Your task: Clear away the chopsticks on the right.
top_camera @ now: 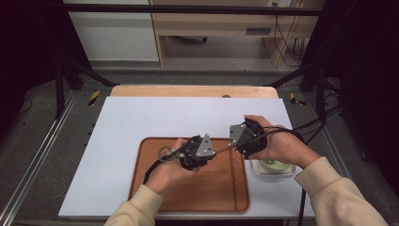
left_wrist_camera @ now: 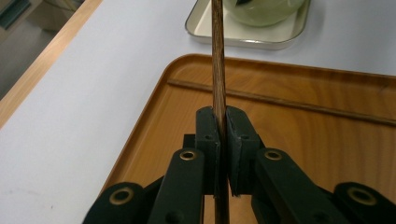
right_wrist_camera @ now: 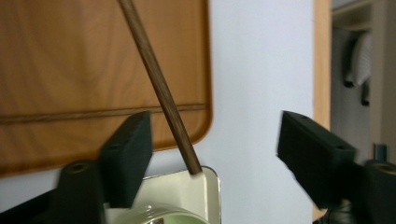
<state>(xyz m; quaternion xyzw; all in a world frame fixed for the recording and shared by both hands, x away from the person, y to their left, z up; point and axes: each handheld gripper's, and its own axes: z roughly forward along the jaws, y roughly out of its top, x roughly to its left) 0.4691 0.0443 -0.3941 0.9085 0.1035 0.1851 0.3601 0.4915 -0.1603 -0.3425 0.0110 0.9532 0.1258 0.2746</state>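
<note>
Holding the chopstick (left_wrist_camera: 217,70) by one end alone, the left gripper (left_wrist_camera: 222,140) has its black jaws clamped together on the dark wooden stick, which runs on toward the cream dish (left_wrist_camera: 247,35) beyond the wooden tray (left_wrist_camera: 154,116). With so short a purchase the stick could, I judge, pivot or slide in the pads and drop onto the tray, where a second chopstick (left_wrist_camera: 299,102) lies. Farther right, the right gripper (right_wrist_camera: 215,149) stands with its jaws wide apart, touching nothing; the stick's far tip passes between them, nearer the left jaw, ending over the dish rim. A careless sweep there might knock it loose.
</note>
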